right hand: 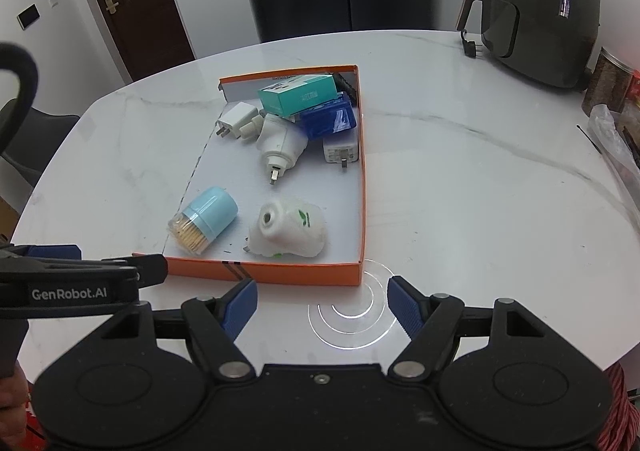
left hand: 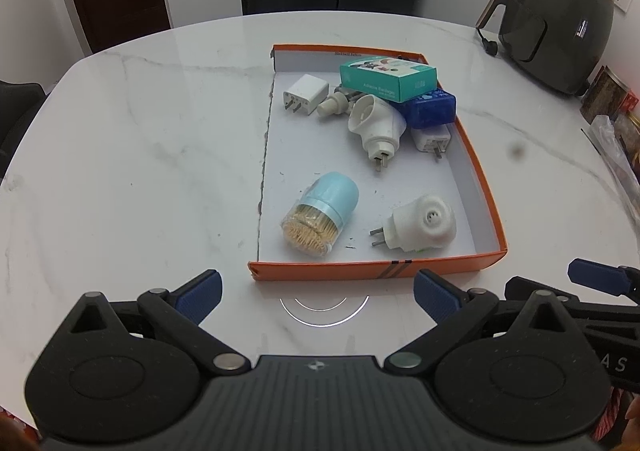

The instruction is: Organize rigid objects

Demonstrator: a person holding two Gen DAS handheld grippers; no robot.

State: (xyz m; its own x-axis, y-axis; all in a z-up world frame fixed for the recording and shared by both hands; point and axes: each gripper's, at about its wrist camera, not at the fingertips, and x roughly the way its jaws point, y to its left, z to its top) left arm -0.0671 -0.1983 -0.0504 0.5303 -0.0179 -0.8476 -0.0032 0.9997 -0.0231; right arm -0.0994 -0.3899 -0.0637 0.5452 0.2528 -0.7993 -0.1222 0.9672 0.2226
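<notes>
An orange shallow box (left hand: 486,187) (right hand: 362,187) lies on the marble table and holds several small items. Near its front lie a blue toothpick holder (left hand: 322,217) (right hand: 206,221) on its side and a white plug-in device (left hand: 420,225) (right hand: 288,231). At the back are a teal bandage box (left hand: 388,77) (right hand: 298,93), a blue case (left hand: 430,107) (right hand: 328,117), white chargers (left hand: 304,93) (right hand: 236,119) and another white plug-in (left hand: 376,123) (right hand: 280,145). My left gripper (left hand: 318,293) stands open just before the box's front wall. My right gripper (right hand: 320,301) is open too, by the box's front right corner, empty.
A dark air fryer (left hand: 560,23) (right hand: 536,11) stands at the table's far right. Jars and a plastic bag (right hand: 616,123) crowd the right edge. A dark chair (right hand: 32,139) is at the left. A fridge and a door stand behind the table.
</notes>
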